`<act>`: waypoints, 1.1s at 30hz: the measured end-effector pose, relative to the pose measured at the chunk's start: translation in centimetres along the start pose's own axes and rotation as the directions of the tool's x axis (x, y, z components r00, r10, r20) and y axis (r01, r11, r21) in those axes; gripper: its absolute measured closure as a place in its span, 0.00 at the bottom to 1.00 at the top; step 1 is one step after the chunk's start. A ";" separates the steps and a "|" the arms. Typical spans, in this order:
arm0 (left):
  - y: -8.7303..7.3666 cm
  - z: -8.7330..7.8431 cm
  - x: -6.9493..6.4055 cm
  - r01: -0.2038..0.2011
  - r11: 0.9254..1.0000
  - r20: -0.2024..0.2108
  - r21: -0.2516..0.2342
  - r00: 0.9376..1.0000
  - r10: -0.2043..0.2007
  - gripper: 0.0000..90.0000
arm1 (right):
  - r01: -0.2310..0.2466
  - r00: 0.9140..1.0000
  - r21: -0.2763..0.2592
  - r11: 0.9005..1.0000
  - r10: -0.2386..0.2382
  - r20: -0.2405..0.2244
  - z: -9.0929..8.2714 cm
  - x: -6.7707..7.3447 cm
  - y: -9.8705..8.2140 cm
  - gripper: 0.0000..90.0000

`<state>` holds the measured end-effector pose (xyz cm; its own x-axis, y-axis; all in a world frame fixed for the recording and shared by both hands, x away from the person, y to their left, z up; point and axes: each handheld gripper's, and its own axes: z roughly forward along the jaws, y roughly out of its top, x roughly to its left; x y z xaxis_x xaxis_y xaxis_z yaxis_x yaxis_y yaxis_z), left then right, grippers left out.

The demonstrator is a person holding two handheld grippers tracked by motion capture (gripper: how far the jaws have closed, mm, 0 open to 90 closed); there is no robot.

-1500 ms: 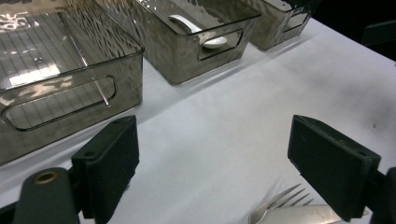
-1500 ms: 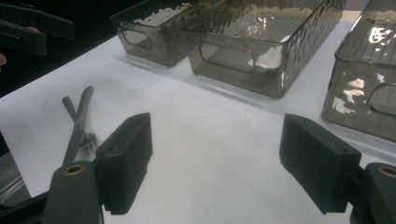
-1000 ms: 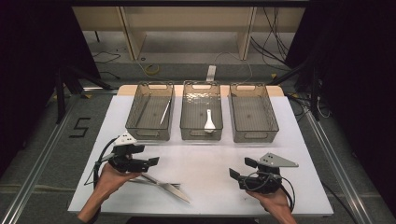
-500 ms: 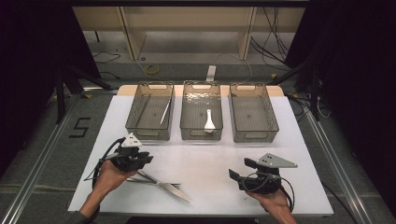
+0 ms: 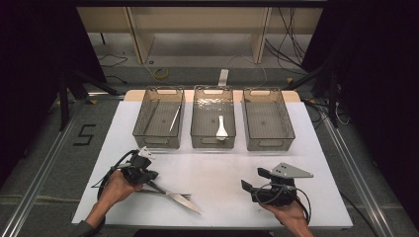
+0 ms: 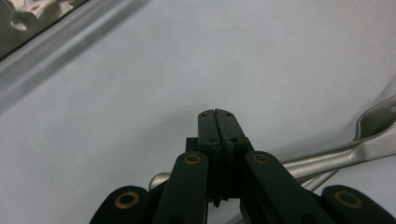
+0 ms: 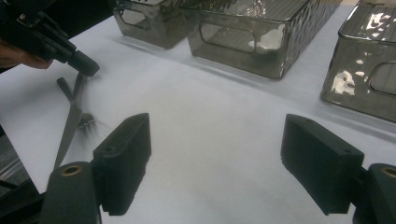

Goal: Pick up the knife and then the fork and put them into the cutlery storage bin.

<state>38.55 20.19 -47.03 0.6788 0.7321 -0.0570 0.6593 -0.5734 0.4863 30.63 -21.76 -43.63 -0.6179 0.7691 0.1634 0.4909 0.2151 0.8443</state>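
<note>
A knife (image 5: 182, 200) and a fork (image 5: 170, 193) lie crossed on the white table near its front left. My left gripper (image 5: 150, 185) points down at their handle ends. Its jaws have just been closing and now stand shut (image 6: 217, 114), pads meeting. The fork's silver handle (image 6: 369, 142) runs under them; whether it is pinched is hidden. My right gripper (image 5: 253, 178) rests at the front right, open (image 7: 215, 168), with bare table between its jaws. From there I see the left gripper (image 7: 81, 65) over the knife (image 7: 70, 126).
Three smoky clear bins stand in a row at the back. The left bin (image 5: 158, 141) holds a thin stick (image 5: 174, 118), the middle bin (image 5: 213, 143) a white spoon (image 5: 221, 129), the right bin (image 5: 269, 144) nothing. The table's front edge is close to both hands.
My left hand has sunk toward the cutlery and its jaws have gone from wide to shut. The right hand has kept still.
</note>
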 end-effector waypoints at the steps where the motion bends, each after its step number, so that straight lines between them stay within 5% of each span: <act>1: -0.1 0.1 0.1 0.001 1.000 -0.001 0.017 1.000 -0.001 0.99 | 0.002 1.000 0.003 1.000 -0.002 -0.001 0.0 0.0 0.0 0.28; 6: -0.3 0.0 0.3 0.031 0.999 0.006 0.035 1.000 -0.031 0.99 | 0.005 1.000 0.008 1.000 -0.005 0.000 -0.1 0.1 0.0 0.28; 33: -1.6 -1.1 -0.9 0.062 0.989 -0.011 0.133 0.998 -0.061 0.99 | 0.007 1.000 0.010 1.000 -0.007 0.004 -0.3 0.2 -0.2 0.28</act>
<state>36.52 20.89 -46.77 0.6335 0.7699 -0.0771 0.7375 -0.5707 0.3611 30.20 -21.84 -43.58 -0.6190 0.7699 0.1554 0.4926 0.2264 0.8403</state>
